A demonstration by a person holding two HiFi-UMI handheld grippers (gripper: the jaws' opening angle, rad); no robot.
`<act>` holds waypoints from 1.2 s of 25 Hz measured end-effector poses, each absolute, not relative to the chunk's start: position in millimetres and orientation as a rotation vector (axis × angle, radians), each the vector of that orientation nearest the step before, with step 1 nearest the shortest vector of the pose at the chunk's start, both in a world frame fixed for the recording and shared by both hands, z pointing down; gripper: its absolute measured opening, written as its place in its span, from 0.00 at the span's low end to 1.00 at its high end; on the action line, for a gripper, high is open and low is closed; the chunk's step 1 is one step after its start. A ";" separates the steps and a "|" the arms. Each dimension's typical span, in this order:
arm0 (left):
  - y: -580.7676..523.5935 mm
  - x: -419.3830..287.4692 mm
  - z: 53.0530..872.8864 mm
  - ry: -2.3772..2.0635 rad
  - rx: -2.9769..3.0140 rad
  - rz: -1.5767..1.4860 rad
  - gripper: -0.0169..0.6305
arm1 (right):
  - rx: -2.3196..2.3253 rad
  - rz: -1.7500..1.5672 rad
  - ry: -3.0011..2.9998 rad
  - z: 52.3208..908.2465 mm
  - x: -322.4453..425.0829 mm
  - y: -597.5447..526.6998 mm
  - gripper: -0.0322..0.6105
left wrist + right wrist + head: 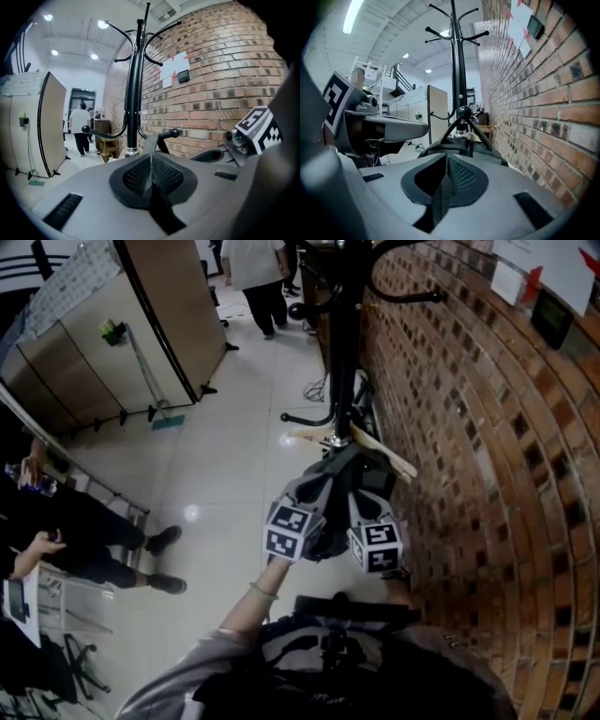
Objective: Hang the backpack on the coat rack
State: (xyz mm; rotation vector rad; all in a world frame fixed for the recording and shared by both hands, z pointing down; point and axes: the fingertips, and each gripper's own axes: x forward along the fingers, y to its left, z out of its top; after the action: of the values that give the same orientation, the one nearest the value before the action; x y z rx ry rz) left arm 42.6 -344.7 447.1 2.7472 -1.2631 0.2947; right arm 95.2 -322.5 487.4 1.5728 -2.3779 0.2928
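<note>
The black coat rack (342, 334) stands against the brick wall, its pole (133, 93) just ahead of both grippers. In the right gripper view the dark backpack (459, 149) sits right past the jaws, and its straps rise in an inverted V to a ball-tipped lower peg (464, 112). My left gripper (151, 157) is shut on a grey strap (150, 141) that stands up from the jaw seam near a peg (174, 133). My right gripper (447, 161) is shut with a dark strap running through the seam. In the head view the left gripper (333, 467) and right gripper (361, 471) sit side by side at the rack's foot.
The brick wall (487, 474) runs close along the right. Wooden hangers (370, 446) lie by the rack's base. A tan partition (103, 343) with a broom (155, 381) stands at the left. One person (258, 277) walks at the far end; another sits at the left (84, 531).
</note>
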 end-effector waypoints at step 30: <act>-213.0 -45.7 471.7 -1.104 2.710 0.178 0.04 | 1.721 0.498 -2.484 470.5 1.3 -198.8 0.07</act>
State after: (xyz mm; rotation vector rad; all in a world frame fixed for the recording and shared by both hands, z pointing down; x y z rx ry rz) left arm -45.7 -213.0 471.7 2.7098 -1.1045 0.1778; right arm 1.3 -198.8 470.5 1.7214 -2.4838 0.4984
